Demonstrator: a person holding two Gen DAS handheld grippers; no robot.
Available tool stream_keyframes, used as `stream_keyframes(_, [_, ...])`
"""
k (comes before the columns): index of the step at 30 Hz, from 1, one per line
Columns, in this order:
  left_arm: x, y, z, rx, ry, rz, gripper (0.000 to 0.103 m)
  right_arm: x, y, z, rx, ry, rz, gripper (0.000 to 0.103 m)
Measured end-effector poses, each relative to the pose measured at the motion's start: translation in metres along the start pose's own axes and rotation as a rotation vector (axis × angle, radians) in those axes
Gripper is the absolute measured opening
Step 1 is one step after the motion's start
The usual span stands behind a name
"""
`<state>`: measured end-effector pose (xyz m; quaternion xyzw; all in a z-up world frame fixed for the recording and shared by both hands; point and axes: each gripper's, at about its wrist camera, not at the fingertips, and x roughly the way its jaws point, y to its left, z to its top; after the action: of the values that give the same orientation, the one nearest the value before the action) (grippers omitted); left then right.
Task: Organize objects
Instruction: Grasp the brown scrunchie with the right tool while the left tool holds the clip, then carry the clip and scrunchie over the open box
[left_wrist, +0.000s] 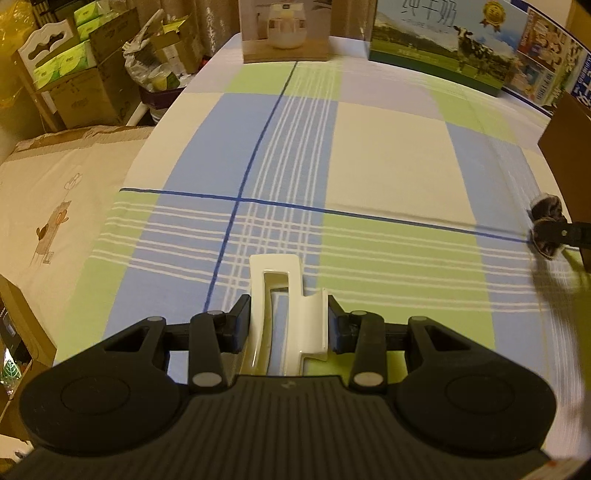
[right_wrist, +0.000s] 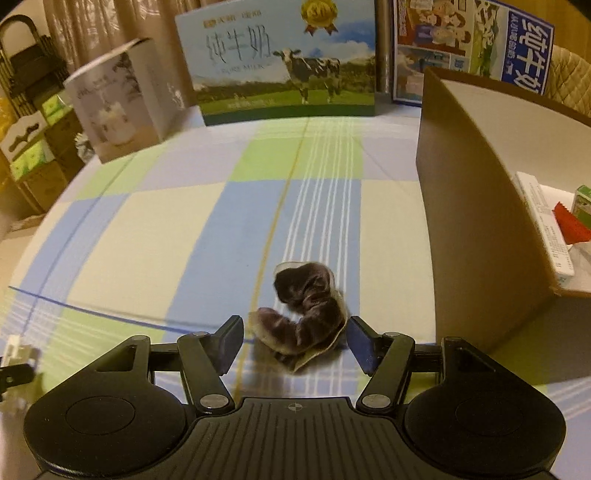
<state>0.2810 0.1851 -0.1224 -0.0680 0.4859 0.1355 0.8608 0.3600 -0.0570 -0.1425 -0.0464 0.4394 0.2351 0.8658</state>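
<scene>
On the left, beyond the table edge, stand stacked cardboard cartons (left_wrist: 88, 92) holding green tissue packs. The table carries a checked tablecloth (left_wrist: 384, 162) of blue, green and cream squares. Low in the left wrist view, the left gripper (left_wrist: 284, 325) is clenched on a cream hair claw clip (left_wrist: 275, 306), its blue pads pressing the clip's sides while the clip's long end juts forward over the cloth. At the back edge stands a box picturing a white appliance (left_wrist: 284, 33), and to its right a milk carton with a cow (left_wrist: 443, 48).

In the right wrist view, the right gripper (right_wrist: 295, 341) hangs over the cloth with its jaws released; a dark brown velvet scrunchie (right_wrist: 306, 317) lies on the cloth between them, and neither pad presses it. The same scrunchie shows at the far right of the left wrist view, beside a black finger. Right of the scrunchie stands an open brown cardboard box (right_wrist: 476, 221); a white packet (right_wrist: 546, 229), something red and a green carton lie inside it. Behind it a second milk box (right_wrist: 476, 40) leans upright
</scene>
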Motion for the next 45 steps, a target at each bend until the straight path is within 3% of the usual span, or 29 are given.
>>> stream_keyframes(2, [0.001, 0.001, 0.001, -0.003, 0.005, 0.001, 0.035, 0.005, -0.002, 0.001, -0.006, -0.001, -0.003, 0.057])
stream_keyframes(3, [0.002, 0.001, 0.001, -0.005, 0.007, 0.001, 0.035, 0.005, -0.002, 0.000, -0.015, -0.007, 0.000, 0.047])
stream_keyframes(6, [0.003, 0.002, 0.002, -0.006, 0.005, 0.000, 0.035, 0.005, -0.002, -0.002, -0.049, -0.002, -0.001, 0.029])
stream_keyframes(9, [0.003, 0.000, 0.002, -0.001, 0.005, -0.003, 0.035, -0.001, -0.005, -0.006, -0.060, 0.002, 0.024, 0.023])
stream_keyframes(20, [-0.019, -0.021, -0.014, 0.025, 0.012, -0.074, 0.035, -0.058, -0.013, -0.049, -0.054, 0.064, 0.121, 0.022])
stream_keyframes(31, [-0.044, -0.090, -0.063, 0.142, 0.068, -0.210, 0.035, -0.119, -0.044, -0.101, -0.030, 0.134, 0.081, 0.022])
stream_keyframes(36, [-0.045, -0.108, -0.079, 0.195, 0.087, -0.213, 0.036, -0.132, -0.059, -0.114, 0.005, 0.137, 0.060, 0.022])
stream_keyframes(45, [-0.048, -0.112, -0.082, 0.202, 0.091, -0.192, 0.035, -0.146, -0.076, -0.123, 0.041, 0.125, 0.066, 0.022])
